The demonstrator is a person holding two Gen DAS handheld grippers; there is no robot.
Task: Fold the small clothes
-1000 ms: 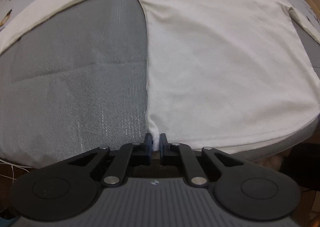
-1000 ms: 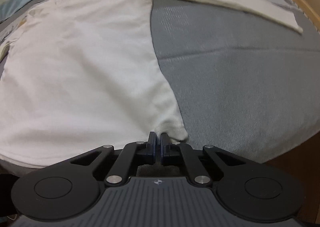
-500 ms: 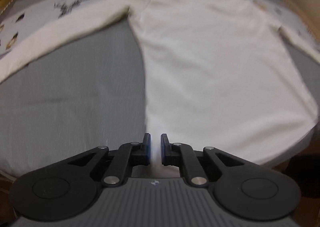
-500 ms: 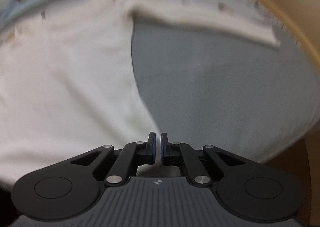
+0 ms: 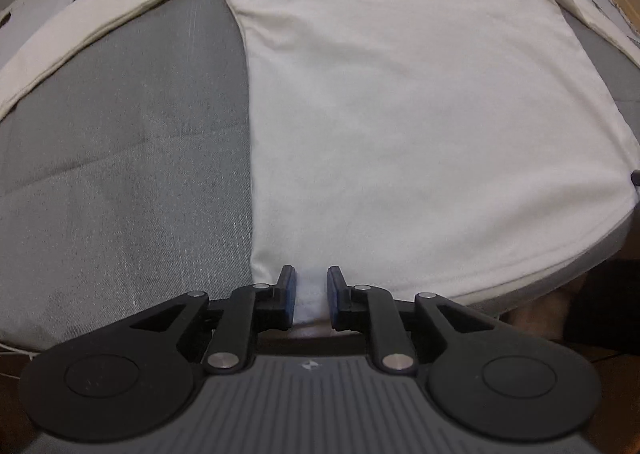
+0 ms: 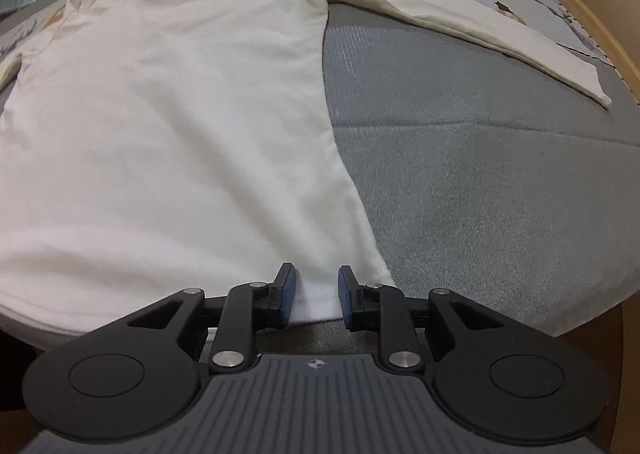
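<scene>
Shirt [image 5: 420, 113], cream, long-sleeved, spread flat on grey bed [image 5: 120, 173], sleeves stretched out to both sides. Left gripper [image 5: 311, 296] at hem's left corner, jaws just opened, hem cloth between blue pads but not pinched. Right gripper [image 6: 313, 294] at hem's right corner, likewise just opened and released, with hem edge lying loose in the gap.

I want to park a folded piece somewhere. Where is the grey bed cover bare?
Two bare wedges of grey woven bed cover flank the cream long-sleeved shirt: one between its body and the left sleeve, one between body and right sleeve. The middle is all shirt; both claws sit at its hem.
</scene>
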